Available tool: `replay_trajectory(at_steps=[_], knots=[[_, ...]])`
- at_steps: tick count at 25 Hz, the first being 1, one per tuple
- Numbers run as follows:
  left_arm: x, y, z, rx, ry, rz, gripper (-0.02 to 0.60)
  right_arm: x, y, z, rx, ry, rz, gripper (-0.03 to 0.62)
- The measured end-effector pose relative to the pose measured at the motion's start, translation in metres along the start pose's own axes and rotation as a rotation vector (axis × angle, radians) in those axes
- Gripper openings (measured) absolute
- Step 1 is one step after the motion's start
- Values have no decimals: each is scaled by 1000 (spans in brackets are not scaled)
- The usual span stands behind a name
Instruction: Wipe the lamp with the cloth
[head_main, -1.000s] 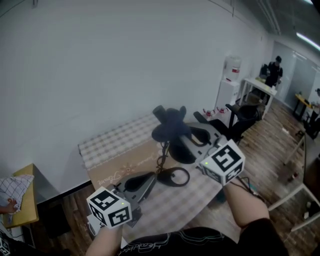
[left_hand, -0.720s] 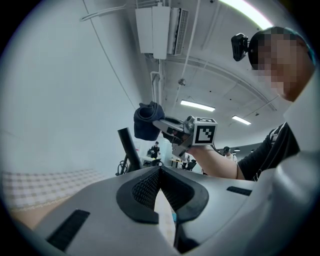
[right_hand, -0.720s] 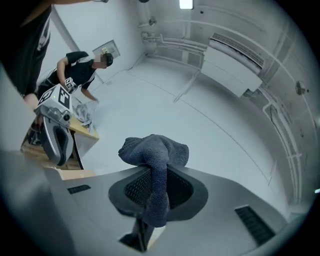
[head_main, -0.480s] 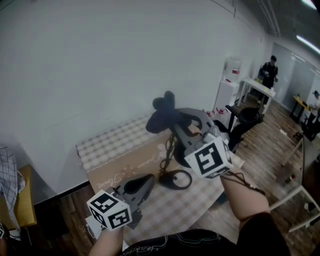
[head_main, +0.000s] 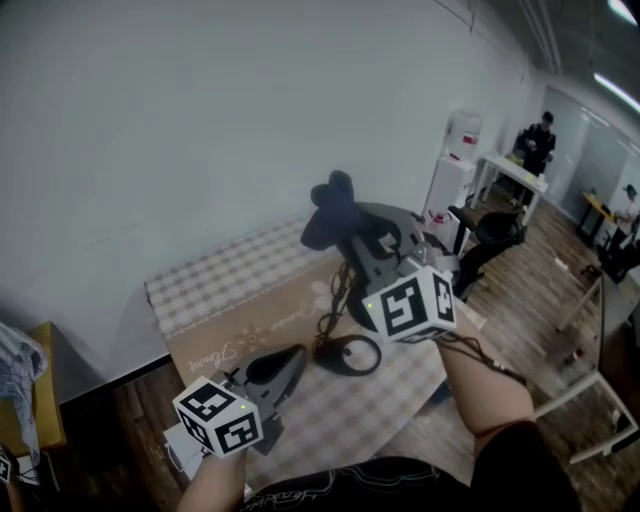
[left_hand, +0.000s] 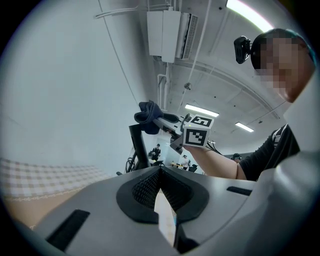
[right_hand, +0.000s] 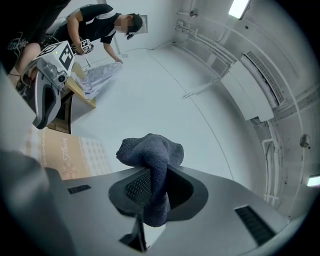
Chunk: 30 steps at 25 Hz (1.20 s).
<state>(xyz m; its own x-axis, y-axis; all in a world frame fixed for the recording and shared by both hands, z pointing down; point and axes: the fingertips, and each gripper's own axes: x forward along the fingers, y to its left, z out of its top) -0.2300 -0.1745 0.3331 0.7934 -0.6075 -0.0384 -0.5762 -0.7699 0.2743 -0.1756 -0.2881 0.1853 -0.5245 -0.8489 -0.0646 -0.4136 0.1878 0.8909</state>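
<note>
Right gripper (head_main: 347, 224) clamps the cloth (head_main: 326, 208) above the lamp (head_main: 322, 350), ready to wipe; left gripper (head_main: 286, 362) idles beside it, jaws closed, empty

The left hand-held gripper (head_main: 285, 365) and the right hand-held gripper (head_main: 345, 228) are smooth dark-grey moulded shells. Each has black mesh-textured pads (left_hand: 145, 189) set in a scooped recess, rectangular slots in the casing, and a white marker cube (head_main: 218, 416) printed with black squares and lit by a small green light. A thin black cable (head_main: 478, 350) trails from the right one, and the person wears a black short-sleeved top (head_main: 520, 465) with what looks like pale lettering across the front.
</note>
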Motion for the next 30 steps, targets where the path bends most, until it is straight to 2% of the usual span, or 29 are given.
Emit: replay_trajectory(at_steps=[16,30], knots=[[3,10,-18,-42,21,5,-2,16,49,-38,37,91,50,57],[3,-1,-41,-58,33,-1,-2,-10,90,-71,82,155,52,57]])
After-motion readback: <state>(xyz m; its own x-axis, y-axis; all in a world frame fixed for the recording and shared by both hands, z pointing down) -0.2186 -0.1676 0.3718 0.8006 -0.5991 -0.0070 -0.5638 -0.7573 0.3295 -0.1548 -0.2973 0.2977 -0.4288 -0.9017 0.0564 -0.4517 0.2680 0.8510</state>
